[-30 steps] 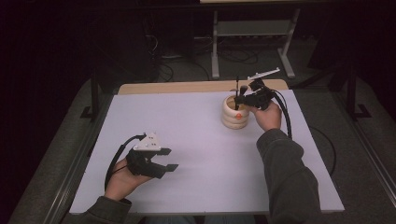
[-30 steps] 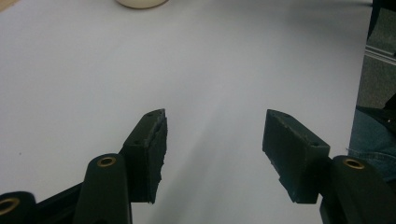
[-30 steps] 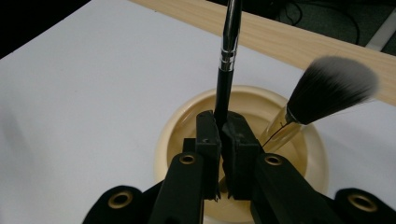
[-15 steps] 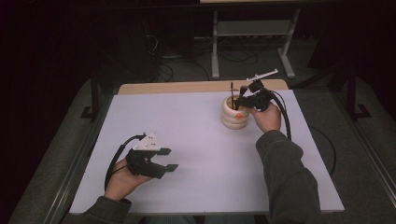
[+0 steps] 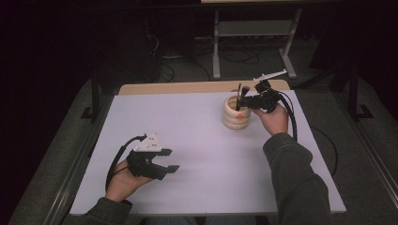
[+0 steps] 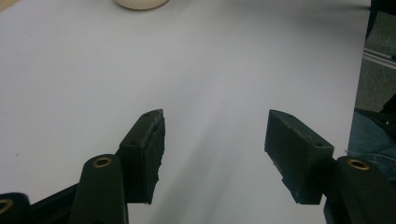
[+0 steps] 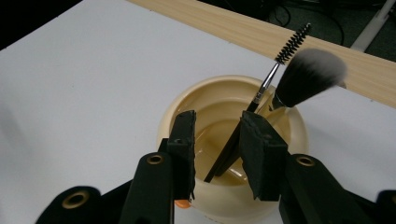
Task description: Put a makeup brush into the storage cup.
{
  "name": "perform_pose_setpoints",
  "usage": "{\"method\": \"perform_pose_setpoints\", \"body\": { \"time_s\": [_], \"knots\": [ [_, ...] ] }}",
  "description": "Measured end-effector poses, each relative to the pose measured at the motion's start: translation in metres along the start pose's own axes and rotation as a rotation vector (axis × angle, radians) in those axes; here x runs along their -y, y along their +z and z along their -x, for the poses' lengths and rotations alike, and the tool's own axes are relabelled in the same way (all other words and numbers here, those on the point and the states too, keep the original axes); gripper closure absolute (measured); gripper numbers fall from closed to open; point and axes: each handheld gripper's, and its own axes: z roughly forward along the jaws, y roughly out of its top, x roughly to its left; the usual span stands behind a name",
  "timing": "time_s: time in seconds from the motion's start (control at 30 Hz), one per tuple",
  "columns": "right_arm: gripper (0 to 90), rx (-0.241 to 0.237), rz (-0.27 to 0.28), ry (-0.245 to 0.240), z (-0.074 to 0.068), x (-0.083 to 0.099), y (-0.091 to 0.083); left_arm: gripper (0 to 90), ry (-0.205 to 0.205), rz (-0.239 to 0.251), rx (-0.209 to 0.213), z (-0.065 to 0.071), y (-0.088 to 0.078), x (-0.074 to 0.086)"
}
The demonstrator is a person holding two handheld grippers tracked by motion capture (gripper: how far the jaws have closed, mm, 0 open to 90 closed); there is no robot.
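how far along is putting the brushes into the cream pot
Done: a spoolie brush and a fluffy makeup brush stand in the cream pot, leaning on its far rim. In hand: the right gripper sits over the pot mouth; its jaws have just been opening, with nothing pinched between them. The left gripper rests open on the white table. No loose brush lies on the table.

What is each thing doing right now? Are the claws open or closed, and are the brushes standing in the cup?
Cream cup: upright on the white table, holding two brushes.
Fluffy brush: standing in the cup, leaning on its rim.
Spoolie brush: standing tilted in the cup, free of the jaws.
Right gripper: over the cup, jaws just been opening, nothing pressed between them.
Left gripper: open, empty, low over the table.
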Motion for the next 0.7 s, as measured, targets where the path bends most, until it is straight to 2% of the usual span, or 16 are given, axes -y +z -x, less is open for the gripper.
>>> {"method": "perform_pose_setpoints", "body": {
  "time_s": [0.1, 0.2, 0.37, 0.5, 0.53, 0.7],
  "knots": [
    [62.9, -0.003, 0.002, 0.008, 0.001, 0.004, -0.003, 37.3, 0.012, -0.008, -0.004, -0.001, 0.000, 0.000],
    [60.1, -0.005, 0.007, 0.003, 0.002, 0.007, -0.005, 36.8, -0.010, 0.003, -0.009, -0.002, 0.001, 0.001],
    [56.3, -0.011, 0.015, 0.012, 0.001, 0.010, -0.009, 35.7, -0.008, -0.001, -0.020, -0.003, -0.001, 0.001],
    [46.0, -0.026, 0.028, -0.001, -0.006, 0.014, -0.014, 33.8, -0.012, 0.002, -0.030, -0.005, 0.001, 0.003],
    [44.8, -0.030, 0.029, 0.003, -0.007, 0.014, -0.015, 33.6, -0.024, 0.010, -0.032, -0.005, 0.001, 0.003],
    [39.8, -0.047, 0.063, -0.012, -0.014, 0.015, -0.021, 31.4, -0.030, 0.003, -0.037, -0.010, 0.000, 0.006]
  ]
}}
